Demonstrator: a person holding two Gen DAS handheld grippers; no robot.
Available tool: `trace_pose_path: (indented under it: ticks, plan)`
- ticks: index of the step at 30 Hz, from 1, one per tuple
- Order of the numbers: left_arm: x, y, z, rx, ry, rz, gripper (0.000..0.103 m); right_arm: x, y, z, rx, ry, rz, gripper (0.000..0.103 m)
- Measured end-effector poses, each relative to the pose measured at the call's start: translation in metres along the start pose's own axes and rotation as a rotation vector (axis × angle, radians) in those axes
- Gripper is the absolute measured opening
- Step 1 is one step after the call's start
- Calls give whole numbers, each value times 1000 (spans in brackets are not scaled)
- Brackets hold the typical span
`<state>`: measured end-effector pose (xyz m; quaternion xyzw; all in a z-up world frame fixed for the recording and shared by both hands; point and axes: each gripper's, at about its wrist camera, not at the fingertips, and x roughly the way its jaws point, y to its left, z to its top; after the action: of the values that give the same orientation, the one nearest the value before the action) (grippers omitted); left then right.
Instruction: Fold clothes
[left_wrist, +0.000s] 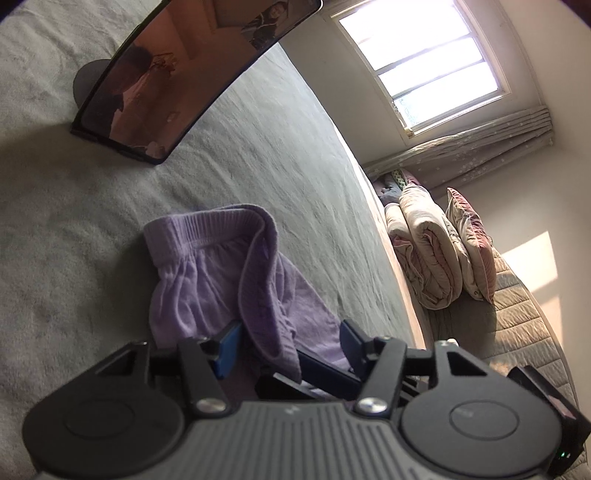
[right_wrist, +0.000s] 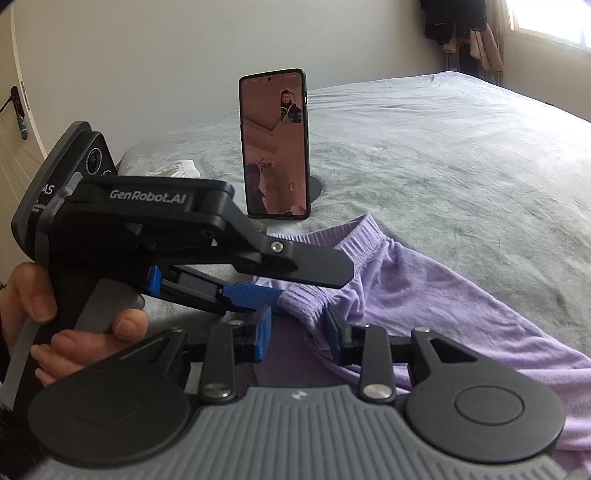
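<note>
Lilac knit trousers with ribbed waistband (right_wrist: 399, 273) lie on the grey-green bedsheet (right_wrist: 443, 155), waistband toward 12 o'clock. Left gripper (left_wrist: 288, 341) and right gripper (right_wrist: 301, 338) both stand apart, a waistband fold between the pads but not pinched.

Risk: closing now may catch one layer only, giving a skewed fold.

Black smartphone upright on stand (right_wrist: 274, 144) at 11 o'clock could topple. Open sheet from 1 to 3 o'clock.

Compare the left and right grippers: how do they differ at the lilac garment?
The left gripper is rolled sideways, fingers stacked; the right gripper sits level, fingers side by side. The left straddles the ribbed waistband; the right has only a fabric edge by one finger. Both stand open over the lilac garment.
</note>
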<state>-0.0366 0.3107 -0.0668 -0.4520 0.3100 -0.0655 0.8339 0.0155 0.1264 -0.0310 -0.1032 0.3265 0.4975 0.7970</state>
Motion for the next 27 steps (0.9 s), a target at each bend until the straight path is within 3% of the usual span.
trace_pose_path:
  ticks: [4,6,15,23,27]
  plan:
    - [1,-2,0,3,-35,63,11,-11,-5,-6,-55,22,-62,42]
    - [-2,-3,3,-6,-60,51,8,-17,-15,-11,-81,40,-114,42]
    - [-26,-12,15,-34,-209,-63,7,-30,-47,-27,-158,89,-294,42]
    - [-36,8,21,-53,-229,85,5,-59,-82,-25,-182,114,-369,42]
    - [-36,14,23,-57,-188,101,5,-72,-109,-26,-203,155,-432,42]
